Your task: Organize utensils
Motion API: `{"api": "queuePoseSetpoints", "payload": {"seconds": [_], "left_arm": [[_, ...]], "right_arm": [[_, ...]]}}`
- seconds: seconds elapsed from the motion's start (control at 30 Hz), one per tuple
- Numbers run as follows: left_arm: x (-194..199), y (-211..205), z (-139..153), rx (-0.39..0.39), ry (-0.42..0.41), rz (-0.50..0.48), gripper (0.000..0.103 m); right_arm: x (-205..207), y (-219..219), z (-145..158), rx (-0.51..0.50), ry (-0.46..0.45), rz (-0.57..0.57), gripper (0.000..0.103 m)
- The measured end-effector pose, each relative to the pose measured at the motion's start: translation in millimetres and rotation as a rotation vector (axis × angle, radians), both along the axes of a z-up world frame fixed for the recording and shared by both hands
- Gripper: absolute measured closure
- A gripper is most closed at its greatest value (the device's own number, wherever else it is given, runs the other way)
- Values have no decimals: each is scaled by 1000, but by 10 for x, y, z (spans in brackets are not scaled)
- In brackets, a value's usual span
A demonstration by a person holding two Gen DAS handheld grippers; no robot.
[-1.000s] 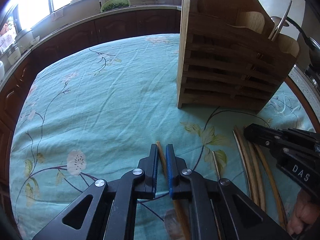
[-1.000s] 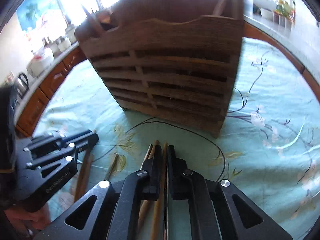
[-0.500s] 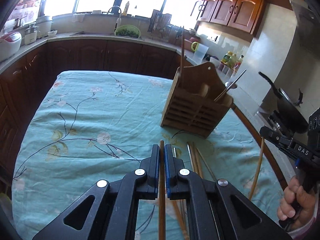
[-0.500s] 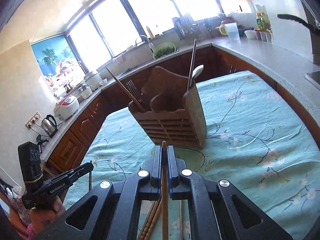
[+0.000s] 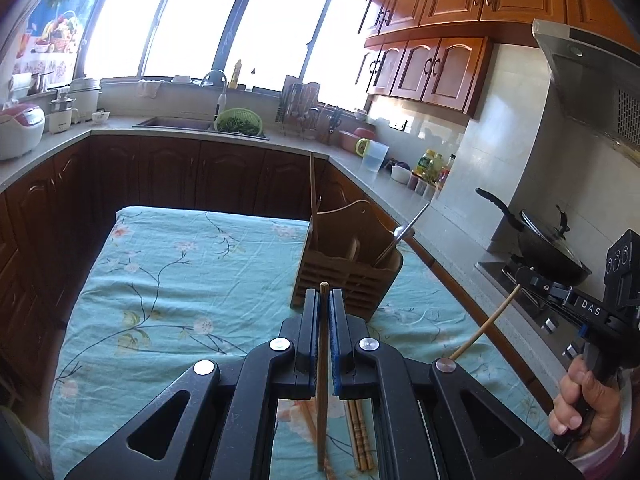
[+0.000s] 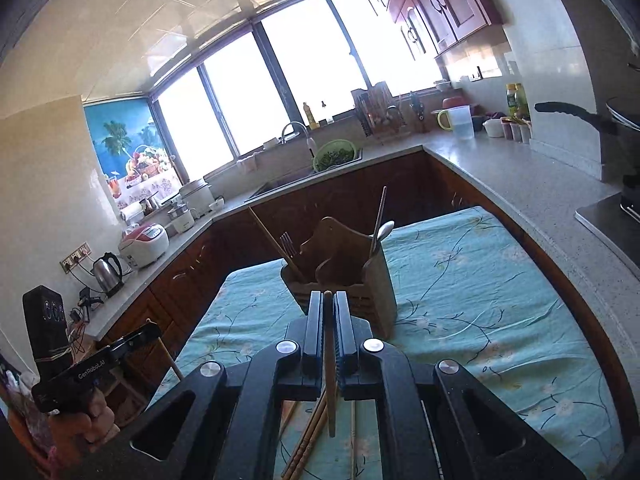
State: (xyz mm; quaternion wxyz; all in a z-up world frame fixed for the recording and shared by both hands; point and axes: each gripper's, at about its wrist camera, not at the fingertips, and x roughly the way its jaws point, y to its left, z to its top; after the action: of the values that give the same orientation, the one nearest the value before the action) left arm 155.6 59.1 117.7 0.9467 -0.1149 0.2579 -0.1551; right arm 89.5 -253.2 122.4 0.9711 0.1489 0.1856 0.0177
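Now, under both grippers, the teal floral tablecloth (image 5: 168,280); ahead, the slatted wooden utensil holder (image 5: 344,276). Left gripper (image 5: 324,300) pinches a brown wooden chopstick (image 5: 321,392), right gripper (image 6: 329,304) clamps another wooden chopstick (image 6: 330,392). Below the jaws, loose wooden chopsticks (image 6: 306,440) lie on the cloth.

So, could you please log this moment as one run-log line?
left gripper: shut on chopstick | right gripper: shut on chopstick | wooden holder: ahead on table | spare chopsticks: on cloth
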Motion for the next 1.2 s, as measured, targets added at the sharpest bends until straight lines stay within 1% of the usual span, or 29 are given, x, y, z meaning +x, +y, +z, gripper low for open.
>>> {"api": "queuePoseSetpoints", "payload": {"seconds": [0.23, 0.57, 0.77, 0.93, 1.1, 1.2], "left_arm": [[-34, 28, 87, -12, -37, 23, 100], [118, 68, 156, -28, -84, 53, 100], [279, 79, 197, -49, -119, 66, 100], [500, 59, 295, -74, -179, 81, 100], [791, -5, 469, -86, -290, 94, 100], [1014, -82, 500, -87, -348, 107, 100]], "right_arm": [[21, -40, 58, 4, -17, -5, 99], [104, -91, 116, 0, -35, -6, 98], [215, -143, 191, -4, -50, -12, 98], [361, -172, 391, -25, -94, -20, 98], [571, -205, 726, -50, -172, -45, 99], [755, -228, 897, -64, -203, -62, 98]]}}
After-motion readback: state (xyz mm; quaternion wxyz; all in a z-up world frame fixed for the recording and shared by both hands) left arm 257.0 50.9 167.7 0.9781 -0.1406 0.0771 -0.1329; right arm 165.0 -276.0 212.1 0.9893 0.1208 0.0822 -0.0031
